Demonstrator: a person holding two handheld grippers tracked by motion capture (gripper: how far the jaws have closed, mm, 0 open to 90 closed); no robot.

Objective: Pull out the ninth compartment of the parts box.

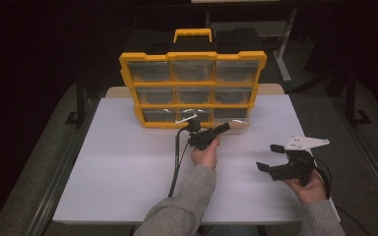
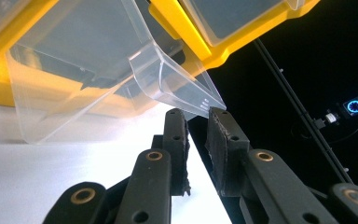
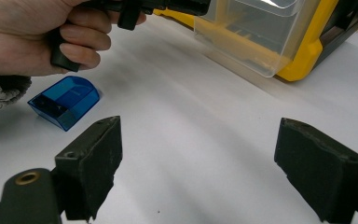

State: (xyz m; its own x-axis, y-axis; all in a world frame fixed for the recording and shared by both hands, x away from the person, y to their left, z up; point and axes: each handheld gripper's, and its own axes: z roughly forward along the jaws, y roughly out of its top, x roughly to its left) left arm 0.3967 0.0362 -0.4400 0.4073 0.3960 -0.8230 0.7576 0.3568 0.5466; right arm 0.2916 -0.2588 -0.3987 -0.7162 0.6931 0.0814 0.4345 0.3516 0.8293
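The left gripper (image 2: 198, 114) pinches the pull lip of a clear drawer (image 2: 98, 74), apparently drawn partway out of the bottom row of the yellow organiser (image 1: 192, 55). The right gripper (image 1: 269, 157) hangs above the white table (image 1: 118, 172), jaws wide apart and holding nothing.

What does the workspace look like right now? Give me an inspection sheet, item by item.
Surface: white table, bare apart from the items below.
Job's things: yellow organizer with clear drawers stands at the far side; one bottom-row drawer is pulled partway out.
Clutter: small blue box lies on the table near the left hand.
Grippers: left gripper has its jaws nearly together right at the drawer's front lip; whether they actually grip it cannot be told. Right gripper has its jaws wide open with nothing between them.
Cables: black left cable trails back across the table; right cable loops by the right hand.
Surroundings: dark room, grey floor.
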